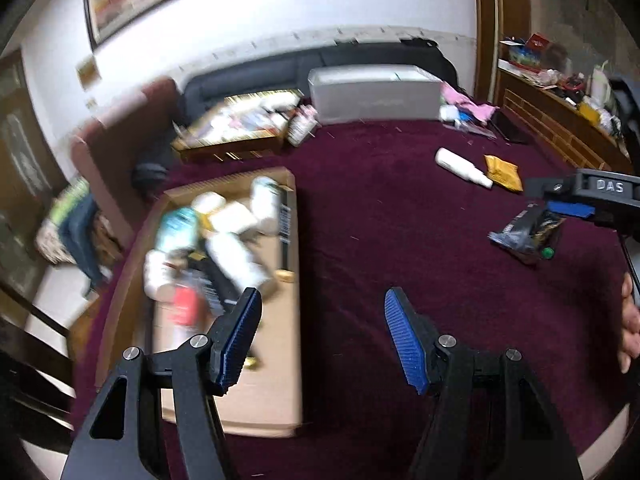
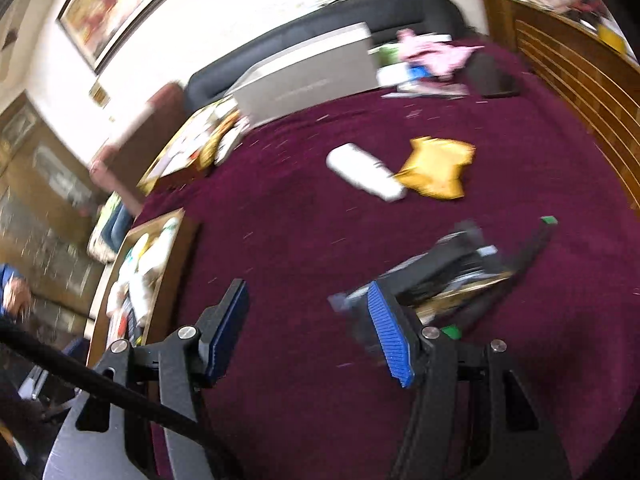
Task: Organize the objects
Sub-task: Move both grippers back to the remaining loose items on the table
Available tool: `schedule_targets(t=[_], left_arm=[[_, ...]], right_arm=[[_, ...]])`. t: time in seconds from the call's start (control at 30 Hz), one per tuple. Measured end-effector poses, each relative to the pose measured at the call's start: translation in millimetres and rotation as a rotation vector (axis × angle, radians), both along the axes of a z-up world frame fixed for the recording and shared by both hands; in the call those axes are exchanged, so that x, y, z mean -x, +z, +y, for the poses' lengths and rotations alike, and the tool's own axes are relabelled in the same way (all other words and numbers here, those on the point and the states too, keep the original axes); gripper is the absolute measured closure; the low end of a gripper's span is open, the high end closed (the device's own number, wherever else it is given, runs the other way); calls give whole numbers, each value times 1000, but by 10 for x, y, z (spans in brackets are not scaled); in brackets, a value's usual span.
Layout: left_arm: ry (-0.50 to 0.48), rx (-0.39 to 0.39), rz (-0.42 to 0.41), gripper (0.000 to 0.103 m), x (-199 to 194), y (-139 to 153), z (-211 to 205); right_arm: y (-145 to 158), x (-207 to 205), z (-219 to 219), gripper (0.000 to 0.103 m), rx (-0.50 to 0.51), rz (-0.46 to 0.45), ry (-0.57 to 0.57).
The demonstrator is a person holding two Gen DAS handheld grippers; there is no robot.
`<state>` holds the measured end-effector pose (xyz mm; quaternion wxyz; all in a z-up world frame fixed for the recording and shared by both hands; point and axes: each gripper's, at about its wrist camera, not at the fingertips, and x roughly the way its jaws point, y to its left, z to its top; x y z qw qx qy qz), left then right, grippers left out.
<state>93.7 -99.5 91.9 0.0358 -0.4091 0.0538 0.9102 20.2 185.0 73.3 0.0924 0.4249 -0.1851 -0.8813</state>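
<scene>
Both grippers hang with their jaws apart and nothing between them: the left gripper (image 1: 322, 336) over the near edge of the cardboard box (image 1: 286, 380) already holding bottles, the right gripper (image 2: 308, 328) just short of a dark snack packet (image 2: 448, 280) on the maroon cover (image 2: 280, 220). This looks like the reach for the next piece. Beyond lie a white bottle (image 2: 366, 172) and yellow pouch (image 2: 436, 168); the right hand needs to settle over the packet and close.
</scene>
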Motion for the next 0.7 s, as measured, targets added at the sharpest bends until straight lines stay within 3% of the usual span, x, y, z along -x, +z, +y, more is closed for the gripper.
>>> schedule_targets(t=[0.1, 0.2, 0.5, 0.7], left_arm=[[-25, -134, -79, 45, 199, -124, 43], [-44, -216, -134, 45, 396, -235, 168], [-121, -231, -164, 45, 660, -417, 524], [-108, -272, -179, 45, 741, -477, 455]], right_arm=[[-31, 15, 389, 38, 20, 12, -84], [-125, 93, 737, 36, 34, -3, -156], [-426, 455, 1144, 37, 82, -104, -236], [-411, 976, 1134, 37, 34, -125, -234]])
